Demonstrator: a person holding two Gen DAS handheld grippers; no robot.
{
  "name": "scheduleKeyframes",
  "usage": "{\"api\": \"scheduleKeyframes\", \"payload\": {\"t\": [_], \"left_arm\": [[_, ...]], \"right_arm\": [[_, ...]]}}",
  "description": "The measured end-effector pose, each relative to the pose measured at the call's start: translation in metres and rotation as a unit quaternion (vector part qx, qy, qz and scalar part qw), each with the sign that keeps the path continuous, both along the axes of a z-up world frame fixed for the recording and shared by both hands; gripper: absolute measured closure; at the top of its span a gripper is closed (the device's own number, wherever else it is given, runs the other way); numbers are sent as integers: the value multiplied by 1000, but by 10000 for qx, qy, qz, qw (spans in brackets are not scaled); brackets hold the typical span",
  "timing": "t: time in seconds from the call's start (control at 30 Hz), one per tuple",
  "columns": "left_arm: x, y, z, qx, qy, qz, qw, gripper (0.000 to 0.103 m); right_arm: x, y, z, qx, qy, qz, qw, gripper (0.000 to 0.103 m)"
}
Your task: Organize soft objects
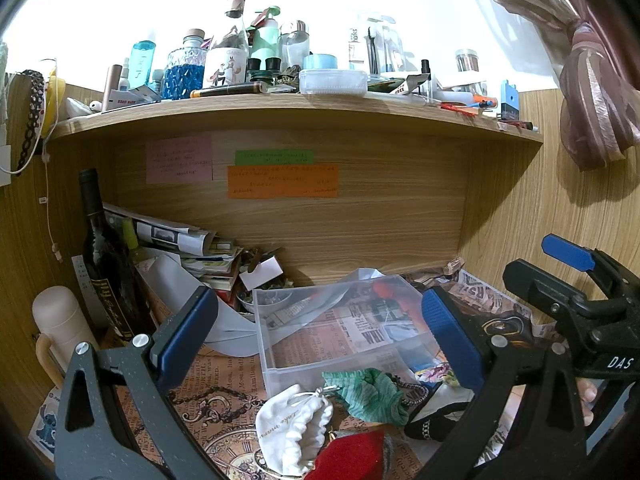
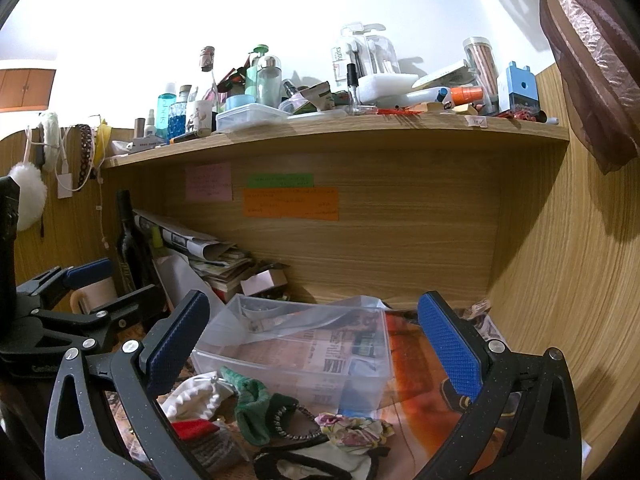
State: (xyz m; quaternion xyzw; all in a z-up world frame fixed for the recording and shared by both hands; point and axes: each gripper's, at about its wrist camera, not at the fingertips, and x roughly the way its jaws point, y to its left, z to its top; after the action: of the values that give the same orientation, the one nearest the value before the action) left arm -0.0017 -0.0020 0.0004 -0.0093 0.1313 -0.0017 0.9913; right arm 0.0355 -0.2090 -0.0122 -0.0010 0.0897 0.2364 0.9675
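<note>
Both pairs of tongs hang above the worktop (image 2: 420,364) with their blue-padded fingers spread wide and nothing between them: the left tongs (image 1: 320,336) over the near pile, the right tongs (image 2: 314,344) just beside them, framing the same spot. I judge this a poised start, each pair held open so it can drop onto a piece.

The soft objects lie loose in a heap on the newspaper-print covering, right against the near wall of the clear rectangular plastic bin (image 2: 320,384). They are a white drawstring cloth pouch (image 1: 296,432), a crumpled green knitted cloth (image 1: 372,396), a red felt piece (image 1: 352,460), a black-and-white garment with chain trim (image 1: 436,412) and a floral fabric scrunchie (image 2: 356,428).

The bin stands open-topped just behind the heap, probably set there to receive it. It seems to hold only a sheet of translucent plastic film (image 2: 320,316), draped over its far rim; the print seen through its floor belongs to the covering underneath. None of the soft pieces is inside yet.

The wooden shelf (image 1: 296,116) overhead carries bottles and jars, well apart from the work.
</note>
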Motion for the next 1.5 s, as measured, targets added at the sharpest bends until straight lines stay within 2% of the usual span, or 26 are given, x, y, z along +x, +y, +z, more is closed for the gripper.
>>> {"api": "scheduleKeyframes", "payload": {"t": [1.5], "left_arm": [[1,-3,0,-13,17,-24,10000,0]], "right_arm": [[1,0,1,86,53,49,9999,0]]}}
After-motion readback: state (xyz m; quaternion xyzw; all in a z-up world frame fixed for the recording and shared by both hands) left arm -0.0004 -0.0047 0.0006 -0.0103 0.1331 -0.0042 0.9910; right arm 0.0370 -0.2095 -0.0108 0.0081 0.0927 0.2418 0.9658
